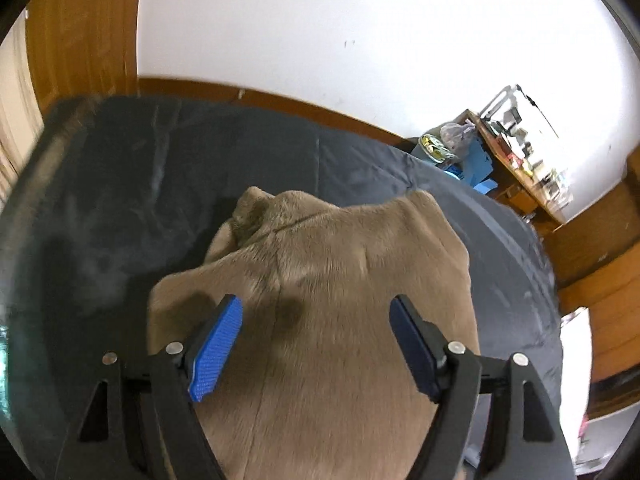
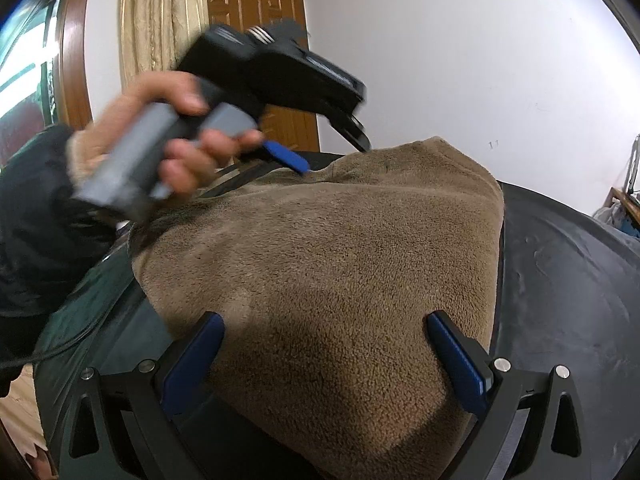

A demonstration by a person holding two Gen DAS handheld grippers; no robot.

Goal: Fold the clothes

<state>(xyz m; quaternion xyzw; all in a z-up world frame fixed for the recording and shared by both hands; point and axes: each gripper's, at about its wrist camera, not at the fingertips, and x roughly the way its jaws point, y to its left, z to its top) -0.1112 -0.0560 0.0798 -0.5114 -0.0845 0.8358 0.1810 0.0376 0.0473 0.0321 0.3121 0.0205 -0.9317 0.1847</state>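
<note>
Presently catalogued, one item: a tan fleece garment (image 2: 328,264), lying in a folded heap on a bed with a dark cover (image 1: 168,168), wooden headboard and white wall behind.

Material — thick, plush pile, soft and limp; a seam line runs down its middle in the left wrist view. By judgement it is light, will drape and sag when lifted, and is not slippery, since the nap should catch on the ribbed blue pads. No fragility to note. Bulk at the folds may resist a flat crease.

Left claw (image 1: 316,312) — spread wide above the garment, nothing between its pads. In the right wrist view it appears held in a person's hand (image 2: 160,136), its tips near the far upper edge of the fleece; whether they touch the cloth cannot be told through the blur.

Right claw (image 2: 324,332) — also spread, hovering over the near edge, gripping nothing.

Recommended hold: at a corner or hemmed edge, where the layers are thin enough to pinch — not the thick middle, where the pads would only bunch the pile.
</note>
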